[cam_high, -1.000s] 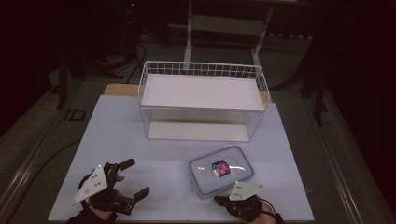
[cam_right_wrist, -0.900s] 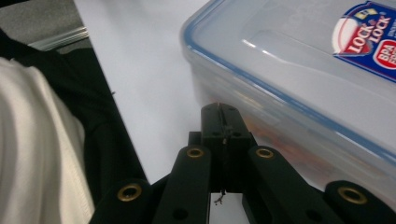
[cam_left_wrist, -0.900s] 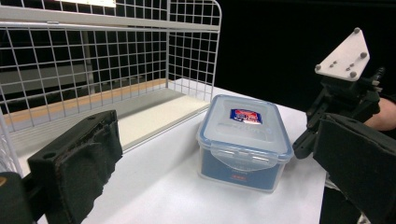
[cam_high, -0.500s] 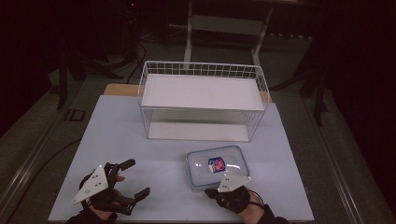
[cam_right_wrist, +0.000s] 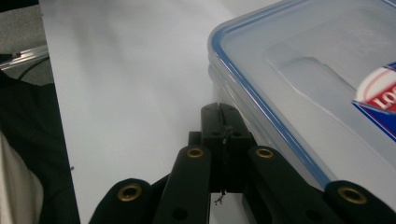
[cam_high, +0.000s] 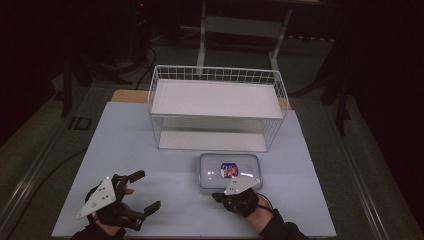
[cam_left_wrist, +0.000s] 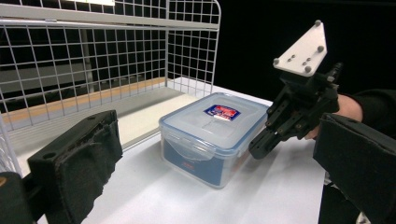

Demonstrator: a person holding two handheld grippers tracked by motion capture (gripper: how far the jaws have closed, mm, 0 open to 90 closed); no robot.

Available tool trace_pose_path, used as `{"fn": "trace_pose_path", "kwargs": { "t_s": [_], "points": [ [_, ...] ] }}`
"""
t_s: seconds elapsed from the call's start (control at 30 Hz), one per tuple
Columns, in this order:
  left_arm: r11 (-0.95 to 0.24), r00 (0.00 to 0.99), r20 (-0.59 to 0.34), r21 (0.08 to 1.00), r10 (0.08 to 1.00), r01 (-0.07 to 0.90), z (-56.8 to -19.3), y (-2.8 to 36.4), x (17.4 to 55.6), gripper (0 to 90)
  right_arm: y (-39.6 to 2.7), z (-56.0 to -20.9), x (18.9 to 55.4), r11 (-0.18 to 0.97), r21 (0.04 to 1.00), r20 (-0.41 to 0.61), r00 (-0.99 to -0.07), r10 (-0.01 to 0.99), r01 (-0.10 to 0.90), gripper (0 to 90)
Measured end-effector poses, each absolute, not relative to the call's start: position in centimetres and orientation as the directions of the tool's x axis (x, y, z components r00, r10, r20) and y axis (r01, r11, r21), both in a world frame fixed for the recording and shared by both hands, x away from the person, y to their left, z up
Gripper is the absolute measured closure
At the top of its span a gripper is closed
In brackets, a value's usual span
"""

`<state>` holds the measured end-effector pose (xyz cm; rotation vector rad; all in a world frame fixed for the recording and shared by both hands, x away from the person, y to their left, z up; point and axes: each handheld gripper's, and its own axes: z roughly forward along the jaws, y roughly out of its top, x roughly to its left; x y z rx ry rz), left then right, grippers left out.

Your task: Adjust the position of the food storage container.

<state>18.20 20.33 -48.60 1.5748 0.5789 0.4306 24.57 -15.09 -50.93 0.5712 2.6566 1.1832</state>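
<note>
Container [cam_high: 229,172] with the blue-rimmed lid sits lower centre on the table [cam_high: 150,150], just below the wire basket [cam_high: 217,107]. Right hand-held gripper [cam_high: 216,196], jaws pressed together on nothing, noses against its near left corner. Left hand-held gripper [cam_high: 146,190] rests lower left, jaws wide, bare tabletop between it and the container.

- The container [cam_left_wrist: 212,135] in the frame centre looks like clear plastic, smooth and glossy, with a blue seal and a printed paper label [cam_left_wrist: 222,112].
- The basket [cam_left_wrist: 93,56] at upper left is thin white-coated metal wire.
- The table [cam_high: 150,150] surface is matt white.
- The left gripper [cam_left_wrist: 224,186] has black, rough, foam-like pads.
</note>
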Motion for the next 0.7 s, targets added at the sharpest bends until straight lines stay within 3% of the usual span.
{"fn": "trace_pose_path", "kwargs": {
  "t_s": [0.33, 0.5, 0.57, 0.7],
  "points": [
    [-0.039, 0.800, -0.070, 0.993, 0.596, 0.115, -48.7, 20.2, 18.3, 0.9, -15.1, -50.2, 24.1, 0.593, 0.764, -0.005, -0.916, 0.402, 0.255, 89.9],
    [-0.034, 0.771, -0.071, 0.992, 0.633, 0.120, -47.9, 20.5, 18.4, 1.0, -16.9, -48.2, 23.6, 0.537, 0.810, -0.025, -0.900, 0.435, 0.237, 80.2],
    [-0.023, 0.770, -0.087, 0.991, 0.633, 0.131, -47.7, 20.5, 18.4, 0.9, -17.7, -47.6, 23.5, 0.505, 0.829, -0.014, -0.893, 0.449, 0.241, 70.9],
    [-0.010, 0.789, -0.098, 0.991, 0.606, 0.131, -47.3, 20.1, 18.2, 0.9, -19.0, -46.7, 23.3, 0.458, 0.852, -0.004, -0.870, 0.492, 0.255, 42.7]
  ]
}}
